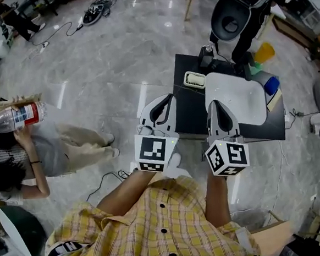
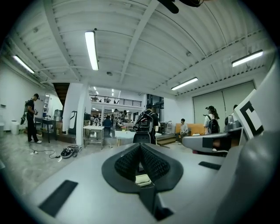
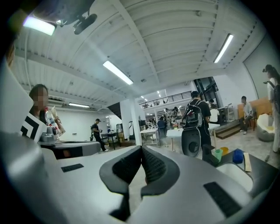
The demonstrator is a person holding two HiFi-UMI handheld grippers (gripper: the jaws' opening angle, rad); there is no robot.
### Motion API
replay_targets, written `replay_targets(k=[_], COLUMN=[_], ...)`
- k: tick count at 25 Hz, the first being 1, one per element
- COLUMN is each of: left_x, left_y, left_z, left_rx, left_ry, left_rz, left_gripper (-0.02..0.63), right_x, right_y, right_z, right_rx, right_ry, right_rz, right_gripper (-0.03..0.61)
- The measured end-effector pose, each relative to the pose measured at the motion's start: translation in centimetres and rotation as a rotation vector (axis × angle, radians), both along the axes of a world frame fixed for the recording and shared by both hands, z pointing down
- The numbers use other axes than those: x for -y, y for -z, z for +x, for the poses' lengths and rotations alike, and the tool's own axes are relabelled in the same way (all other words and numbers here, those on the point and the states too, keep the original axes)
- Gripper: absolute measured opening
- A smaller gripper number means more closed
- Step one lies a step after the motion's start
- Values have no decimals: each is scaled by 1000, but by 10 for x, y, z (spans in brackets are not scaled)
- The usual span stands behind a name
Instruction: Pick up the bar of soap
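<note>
The bar of soap (image 1: 195,79) is pale cream and ribbed, lying in a small dish at the far left part of a black table (image 1: 191,116). In the left gripper view the soap (image 2: 142,179) shows as a small pale patch below the closed pads. My left gripper (image 1: 169,97) hovers over the table's left edge, short of the soap, shut and empty; its pads meet at the tip (image 2: 140,147). My right gripper (image 1: 214,102) hangs over a white tray (image 1: 243,99), also shut on nothing (image 3: 142,149).
A blue cup (image 1: 271,84), a green item (image 1: 253,67) and a yellow one (image 1: 264,51) stand at the table's far right. A black chair (image 1: 231,19) is behind it. A seated person holds a bottle (image 1: 16,116) at the left. Cables lie on the floor.
</note>
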State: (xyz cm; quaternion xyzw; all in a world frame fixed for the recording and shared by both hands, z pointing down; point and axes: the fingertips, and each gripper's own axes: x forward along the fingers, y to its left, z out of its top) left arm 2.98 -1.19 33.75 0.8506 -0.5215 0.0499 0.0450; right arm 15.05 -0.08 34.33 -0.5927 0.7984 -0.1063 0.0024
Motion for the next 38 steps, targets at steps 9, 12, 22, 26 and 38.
replay_targets(k=[9, 12, 22, 26, 38], left_x=[31, 43, 111, 150, 243], left_y=[-21, -26, -28, -27, -54], left_z=[19, 20, 27, 21, -28], left_rx=[36, 35, -2, -13, -51], left_ry=[41, 44, -26, -59, -117], left_rz=[-46, -57, -64, -67, -154], left_gripper=[11, 12, 11, 12, 11], right_x=[36, 49, 112, 149, 240], right_y=[-34, -40, -53, -60, -133], right_z=[31, 31, 30, 29, -11], right_rx=[12, -2, -85, -152, -465], right_ry=[23, 35, 12, -1, 159], right_rz=[-74, -90, -169, -203, -390], right_gripper=[18, 18, 18, 18, 18])
